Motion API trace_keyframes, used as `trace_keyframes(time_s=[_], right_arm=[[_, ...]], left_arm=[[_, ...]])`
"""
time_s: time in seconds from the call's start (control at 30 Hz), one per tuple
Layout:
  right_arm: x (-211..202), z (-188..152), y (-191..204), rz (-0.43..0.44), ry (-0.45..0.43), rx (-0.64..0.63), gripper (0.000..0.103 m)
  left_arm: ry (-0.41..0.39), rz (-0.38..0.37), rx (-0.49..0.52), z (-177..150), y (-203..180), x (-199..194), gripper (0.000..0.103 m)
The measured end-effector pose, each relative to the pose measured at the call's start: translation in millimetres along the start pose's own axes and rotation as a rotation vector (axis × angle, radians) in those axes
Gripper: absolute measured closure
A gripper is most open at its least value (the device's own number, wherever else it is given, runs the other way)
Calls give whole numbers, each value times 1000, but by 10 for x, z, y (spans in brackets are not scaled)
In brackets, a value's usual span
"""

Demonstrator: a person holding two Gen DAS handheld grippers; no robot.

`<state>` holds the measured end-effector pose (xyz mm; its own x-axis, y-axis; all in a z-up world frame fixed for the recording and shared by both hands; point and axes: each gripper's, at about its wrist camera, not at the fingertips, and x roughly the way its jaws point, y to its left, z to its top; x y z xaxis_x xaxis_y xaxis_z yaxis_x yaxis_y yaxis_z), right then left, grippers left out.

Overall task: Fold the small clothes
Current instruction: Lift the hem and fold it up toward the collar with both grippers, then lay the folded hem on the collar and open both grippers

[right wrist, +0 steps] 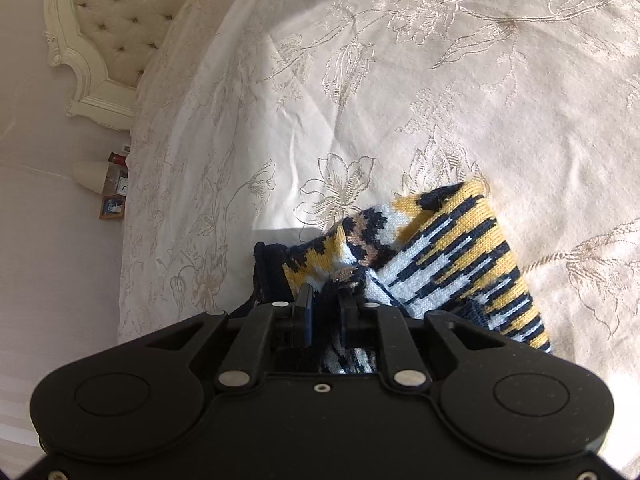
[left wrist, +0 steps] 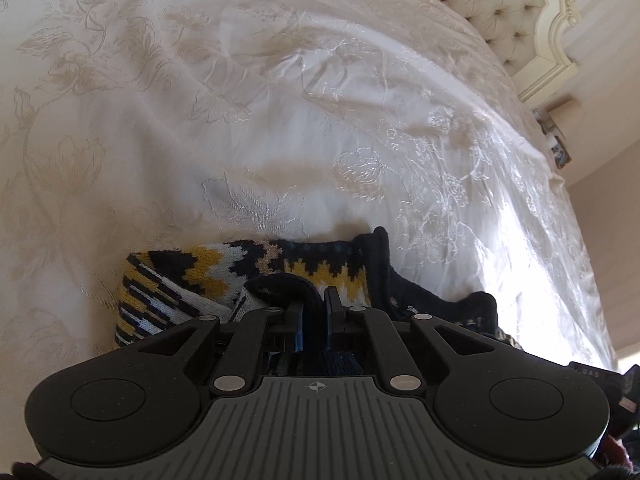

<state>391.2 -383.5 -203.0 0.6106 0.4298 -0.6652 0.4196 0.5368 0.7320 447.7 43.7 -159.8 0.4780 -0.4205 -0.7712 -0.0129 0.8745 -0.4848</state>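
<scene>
Left wrist view: left hand-held gripper [left wrist: 315,300] pinches the patterned knit garment [left wrist: 192,276] on the bedspread [left wrist: 280,100]; right hand-held gripper [right wrist: 328,300] likewise clamps knit; advise moving both evenly, keeping edges aligned.

Wide white floral-embroidered bedspread [left wrist: 280,92], sunlit at right; far off, cream tufted headboard [right wrist: 120,12] against pale wall [right wrist: 36,128].
</scene>
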Motion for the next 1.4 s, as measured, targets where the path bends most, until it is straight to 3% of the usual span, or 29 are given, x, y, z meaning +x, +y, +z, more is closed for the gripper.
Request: trace_keyframes(time_s=[0.07,0.13,0.27,0.4,0.5,0.77,0.93,1.1,1.17,1.3,1.4], right_arm=[[-47,16,2,6,-19,0,59],[-111,38,21,14,-44,-5,51],[-225,121,86,14,-80,-23,50],[-352,119,193,4,-98,-88,43],[-428,45,261,-23,-93,-161,41],[-516,-396,172,-134,-5,-310,37],[-547,-634,81,-184,41,-351,34],[-519,-703,186,-217,68,-440,32],[-469,-737,279,-226,79,-495,28],[-325,-796,451,-231,95,-572,28],[-189,-818,552,-220,111,-596,28]], left_arm=[[-3,-13,17,10,-5,-66,90],[-20,-17,34,12,-19,-148,71],[-84,-21,25,68,-9,-322,59],[-113,2,18,163,0,-447,58],[-82,19,45,99,11,-498,58],[97,96,148,-575,98,-493,58],[159,117,173,-876,162,-474,58],[178,203,219,-961,194,-532,58],[215,314,244,-970,220,-506,57],[207,315,188,-924,272,-579,56],[176,279,204,-900,190,-634,56]])
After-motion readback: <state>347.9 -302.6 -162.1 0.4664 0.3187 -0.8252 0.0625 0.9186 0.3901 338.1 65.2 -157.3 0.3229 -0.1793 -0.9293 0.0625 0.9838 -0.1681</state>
